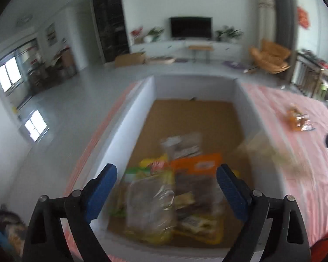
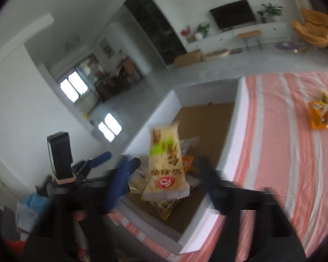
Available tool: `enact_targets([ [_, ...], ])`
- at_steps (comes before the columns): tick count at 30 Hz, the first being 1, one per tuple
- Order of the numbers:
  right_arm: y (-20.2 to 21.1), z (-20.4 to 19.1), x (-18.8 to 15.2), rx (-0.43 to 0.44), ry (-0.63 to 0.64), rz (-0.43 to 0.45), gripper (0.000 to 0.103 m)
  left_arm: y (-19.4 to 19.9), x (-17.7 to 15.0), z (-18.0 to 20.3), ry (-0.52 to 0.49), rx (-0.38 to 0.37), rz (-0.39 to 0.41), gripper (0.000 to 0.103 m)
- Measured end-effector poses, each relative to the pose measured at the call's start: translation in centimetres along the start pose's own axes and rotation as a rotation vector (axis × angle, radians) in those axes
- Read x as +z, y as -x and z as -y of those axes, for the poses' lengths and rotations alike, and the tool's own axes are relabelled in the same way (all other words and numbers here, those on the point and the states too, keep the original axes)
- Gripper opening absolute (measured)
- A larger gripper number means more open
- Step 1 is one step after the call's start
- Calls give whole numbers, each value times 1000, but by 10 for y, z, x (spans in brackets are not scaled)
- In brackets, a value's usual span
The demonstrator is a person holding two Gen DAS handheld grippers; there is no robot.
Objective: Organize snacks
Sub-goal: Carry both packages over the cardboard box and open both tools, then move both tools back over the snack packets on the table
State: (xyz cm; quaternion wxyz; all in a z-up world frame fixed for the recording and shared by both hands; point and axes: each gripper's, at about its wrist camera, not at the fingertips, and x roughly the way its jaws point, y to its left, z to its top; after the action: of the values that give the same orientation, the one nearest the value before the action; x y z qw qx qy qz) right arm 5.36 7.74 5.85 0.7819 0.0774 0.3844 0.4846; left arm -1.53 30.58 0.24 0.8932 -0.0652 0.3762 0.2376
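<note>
Snack packets lie heaped at the near end of a white box with a brown floor, set on a pink striped bed; your left gripper hangs over them with its fingers wide and nothing between them. More packets sit well apart on the bedspread. The bags look light, soft and crinkly, likely slippery, so take one by a sealed edge. Motion blur smears every label here.

From your right wrist, a yellow packet appears between the spread fingers of the right gripper, above the box; blur hides whether the fingers touch it, though it looks released. The fingers themselves are barely legible.
</note>
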Motion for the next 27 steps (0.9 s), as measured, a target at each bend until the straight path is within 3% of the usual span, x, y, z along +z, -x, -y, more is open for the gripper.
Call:
enact_targets([
  [2,-1,13,-4,-14,-29,-6,74,1,-2,-3,26,-20,8,92],
  [4,12,35,-10,-55,-43,27,74,5,0,8,44,-91,36,92],
  [6,27,67,-17,-196,-19,67,74,11,5,27,37,-179,47,92],
  [9,43,127,-36,-513,38,119,74,29,8,82,-12,-365,63,93],
  [11,53,176,-57,-716,11,122,74,42,2,130,-84,-500,54,103],
  [12,61,201,-71,-796,-28,122,74,46,-1,148,-119,-545,50,103],
  [15,89,263,-106,-916,-203,111,75,46,-19,217,-278,-644,-5,103],
  [17,113,287,-108,-870,-380,178,74,30,-37,261,-382,-658,-29,103],
  [18,123,292,-106,-875,-393,235,74,16,-47,280,-427,-643,-42,103],
  [19,125,295,-102,-929,-385,237,74,2,-55,294,-460,-623,-57,103],
  [20,124,300,-101,-978,-388,217,75,-16,-64,309,-497,-595,-79,103],
  [23,101,314,-93,-975,-409,152,74,-51,-74,330,-523,-540,-112,103],
  [27,98,303,-104,-1022,-372,82,74,-97,-68,341,-452,-492,-164,102],
])
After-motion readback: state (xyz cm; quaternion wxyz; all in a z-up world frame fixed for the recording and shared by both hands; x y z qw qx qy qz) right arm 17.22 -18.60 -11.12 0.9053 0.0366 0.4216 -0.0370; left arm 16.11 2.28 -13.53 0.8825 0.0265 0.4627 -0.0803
